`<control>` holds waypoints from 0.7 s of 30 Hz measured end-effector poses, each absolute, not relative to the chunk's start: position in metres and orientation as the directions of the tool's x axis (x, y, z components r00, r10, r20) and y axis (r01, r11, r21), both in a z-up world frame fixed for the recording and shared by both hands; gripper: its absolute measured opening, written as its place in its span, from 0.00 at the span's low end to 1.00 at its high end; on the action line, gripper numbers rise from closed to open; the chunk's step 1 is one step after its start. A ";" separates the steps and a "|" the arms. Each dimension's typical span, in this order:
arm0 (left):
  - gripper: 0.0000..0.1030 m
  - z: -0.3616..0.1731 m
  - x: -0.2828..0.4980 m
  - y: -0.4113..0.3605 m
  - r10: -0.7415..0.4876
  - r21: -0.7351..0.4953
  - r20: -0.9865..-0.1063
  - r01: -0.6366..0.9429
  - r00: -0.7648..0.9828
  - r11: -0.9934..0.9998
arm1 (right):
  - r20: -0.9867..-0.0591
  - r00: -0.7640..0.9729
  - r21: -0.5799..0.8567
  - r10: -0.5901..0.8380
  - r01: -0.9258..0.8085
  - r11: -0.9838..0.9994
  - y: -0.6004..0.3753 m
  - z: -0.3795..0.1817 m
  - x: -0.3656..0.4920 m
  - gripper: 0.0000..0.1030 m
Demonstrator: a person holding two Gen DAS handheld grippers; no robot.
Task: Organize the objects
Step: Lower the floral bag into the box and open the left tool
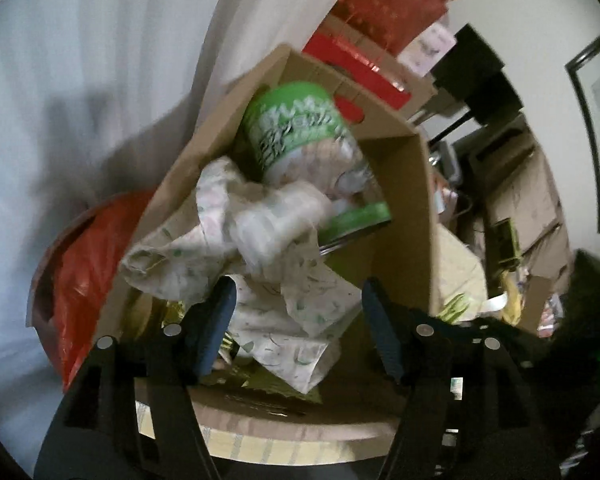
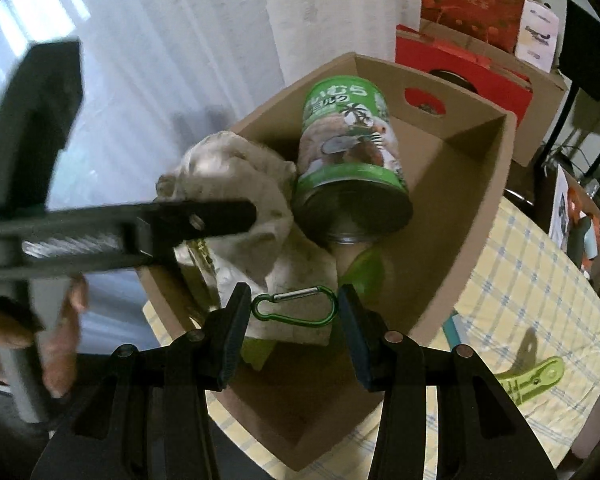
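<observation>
Nearest, the right gripper point(image 2: 294, 330) pinches a green carabiner point(image 2: 295, 306) between its fingers, hanging over the near part of an open cardboard box point(image 2: 482, 216). The box stands on a worktop point(image 2: 532, 300) under a yellow checked cloth, by its left edge. Inside, a crumpled patterned cloth point(image 2: 240, 216) fills the left side and lies right under the carabiner. Over it the left gripper point(image 1: 296, 322) has its fingers spread, with a fold of cloth between them but not squeezed; from the right view this gripper reaches across the box's left wall, a hand point(image 2: 56, 320) on its handle. Just past the cloth a green can point(image 2: 350, 152) lies on its side, bottom towards the camera, touching the cloth. A green clip point(image 2: 534, 378) lies on the worktop right of the box. Beyond stand red bags point(image 2: 460, 68) and more cartons.
</observation>
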State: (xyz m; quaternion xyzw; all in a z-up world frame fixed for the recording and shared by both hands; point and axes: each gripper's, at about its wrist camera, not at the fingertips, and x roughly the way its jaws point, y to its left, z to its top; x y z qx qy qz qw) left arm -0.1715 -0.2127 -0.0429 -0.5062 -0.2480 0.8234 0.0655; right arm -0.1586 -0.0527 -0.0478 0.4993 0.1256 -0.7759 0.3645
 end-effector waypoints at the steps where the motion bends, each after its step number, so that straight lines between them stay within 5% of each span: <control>1: 0.62 -0.037 -0.168 -0.215 0.354 -0.476 -0.794 0.144 -0.495 -0.868 | -0.865 -0.233 0.174 -0.444 0.692 -0.701 -0.055 -0.051 -0.158 0.44; 4: 0.72 -0.027 -0.175 -0.216 0.369 -0.502 -0.773 0.142 -0.516 -0.853 | -0.865 -0.227 0.179 -0.448 0.694 -0.697 -0.059 -0.059 -0.157 0.44; 21: 0.74 -0.003 -0.167 -0.202 0.343 -0.464 -0.760 0.091 -0.552 -0.881 | -0.851 -0.300 0.136 -0.430 0.665 -0.734 -0.036 -0.042 -0.153 0.57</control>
